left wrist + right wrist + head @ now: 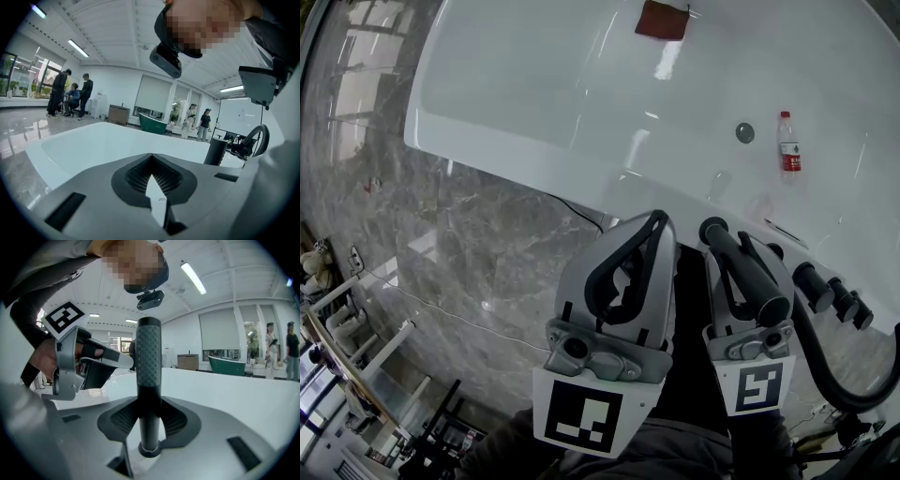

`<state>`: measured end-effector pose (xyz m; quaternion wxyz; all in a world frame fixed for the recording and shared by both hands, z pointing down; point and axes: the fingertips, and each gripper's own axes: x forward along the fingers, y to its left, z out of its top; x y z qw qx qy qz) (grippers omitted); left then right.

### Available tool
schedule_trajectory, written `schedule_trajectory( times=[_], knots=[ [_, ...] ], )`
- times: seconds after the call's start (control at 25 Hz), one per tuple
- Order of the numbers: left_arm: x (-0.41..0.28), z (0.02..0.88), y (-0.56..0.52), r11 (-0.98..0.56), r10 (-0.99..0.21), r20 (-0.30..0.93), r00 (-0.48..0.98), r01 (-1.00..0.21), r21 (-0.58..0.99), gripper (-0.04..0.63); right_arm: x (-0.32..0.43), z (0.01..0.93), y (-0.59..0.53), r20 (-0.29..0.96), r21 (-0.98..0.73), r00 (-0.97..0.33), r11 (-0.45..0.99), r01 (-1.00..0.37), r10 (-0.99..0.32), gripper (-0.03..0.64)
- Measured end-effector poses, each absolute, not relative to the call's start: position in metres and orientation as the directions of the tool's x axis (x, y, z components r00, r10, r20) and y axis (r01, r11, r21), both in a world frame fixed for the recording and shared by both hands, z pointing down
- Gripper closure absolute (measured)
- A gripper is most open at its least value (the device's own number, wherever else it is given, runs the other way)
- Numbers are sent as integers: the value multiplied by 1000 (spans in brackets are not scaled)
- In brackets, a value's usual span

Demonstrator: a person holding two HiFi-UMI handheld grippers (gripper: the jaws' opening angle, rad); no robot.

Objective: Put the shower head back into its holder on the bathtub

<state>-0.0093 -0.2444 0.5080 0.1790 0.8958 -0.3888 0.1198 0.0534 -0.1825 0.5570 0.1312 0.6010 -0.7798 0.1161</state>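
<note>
Shower head (149, 357) handle clamped in right gripper (149, 416), left gripper (151, 161) closed, empty, beside white bathtub (534, 84)

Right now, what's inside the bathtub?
In the bathtub: a red-labelled bottle, a round drain beside it, a reddish-brown cloth farther off. Its near corner is hidden behind the left gripper and the shower head.

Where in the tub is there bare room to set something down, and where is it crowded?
The tub floor is bare between the red cloth, the drain and the near rim. Crowded: the rim's right end, with black tap knobs, the hose, and the right claw shut on the shower head.
</note>
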Motion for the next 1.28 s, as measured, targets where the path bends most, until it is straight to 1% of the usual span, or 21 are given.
schedule_trajectory(
  times=[0.24,0.44,0.56,0.64,1.28],
  knots=[
    [-13,497,-241,-645,-653,350,672,-735,209,592,48,556,-185,352,-27,-286,295,-955,-891,476],
    [-16,504,-226,-652,-648,368,667,-735,185,592,52,560,-179,337,-111,-277,254,-961,-900,476],
    [-18,511,-219,-652,-644,383,662,-737,179,592,52,558,-174,322,-138,-275,243,-960,-906,408],
    [-18,512,-214,-651,-642,389,661,-738,179,592,53,556,-172,318,-148,-275,239,-960,-907,396],
    [-9,513,-211,-666,-623,397,674,-723,183,592,50,548,-180,309,-130,-280,251,-959,-909,382]
  ],
)
